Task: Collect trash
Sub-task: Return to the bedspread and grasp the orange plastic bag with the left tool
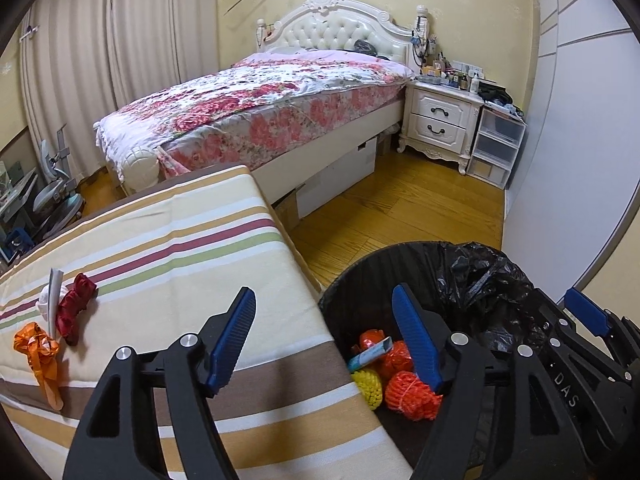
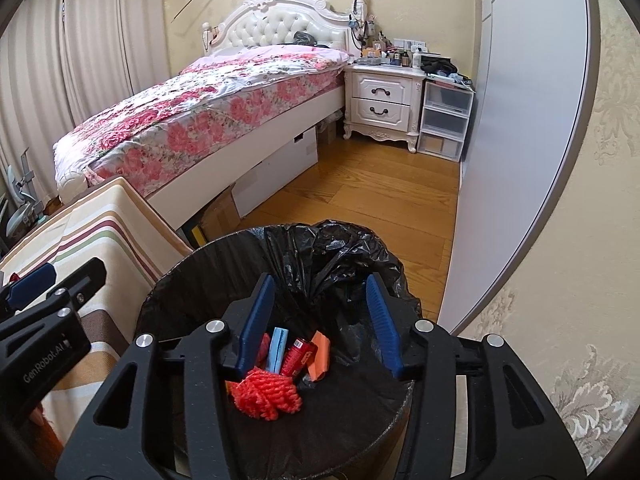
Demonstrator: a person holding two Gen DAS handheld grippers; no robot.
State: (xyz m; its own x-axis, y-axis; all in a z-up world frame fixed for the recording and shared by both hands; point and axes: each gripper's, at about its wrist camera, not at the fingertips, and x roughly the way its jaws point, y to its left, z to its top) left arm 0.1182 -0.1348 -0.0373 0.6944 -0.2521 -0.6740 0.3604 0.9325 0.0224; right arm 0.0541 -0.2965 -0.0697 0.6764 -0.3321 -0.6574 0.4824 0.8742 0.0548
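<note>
A bin (image 2: 224,264) lined with a black bag (image 2: 332,256) is set just beside the edge of a striped cushion (image 1: 168,248), presumably so that scraps can be carried across in one short move. Inside it are seen an orange net bundle (image 2: 266,396), a pale blue tube (image 2: 279,346), a red can (image 2: 295,356) and an orange scrap (image 2: 320,354); in the left wrist view a yellow net bundle (image 1: 368,386) is also seen at the bottom.

Three pieces are left on the cushion, at about nine o'clock in the left wrist view: an orange ribbon (image 1: 38,354), a dark red ribbon (image 1: 74,306) and a white crumpled scrap (image 1: 50,292). They lie touching or nearly touching one another, well apart from the bin. The task is therefore judged partly done.

The right gripper (image 2: 320,320) is held above the mouth of the bin and pointed down into it, its jaws spread wide with nothing between them. The left gripper (image 1: 324,336) is held over the cushion's edge where it meets the bin, one finger over the cushion and the other over the bin, also spread wide and empty. It is tilted forward and down, and the right gripper is seen at its four o'clock.
</note>
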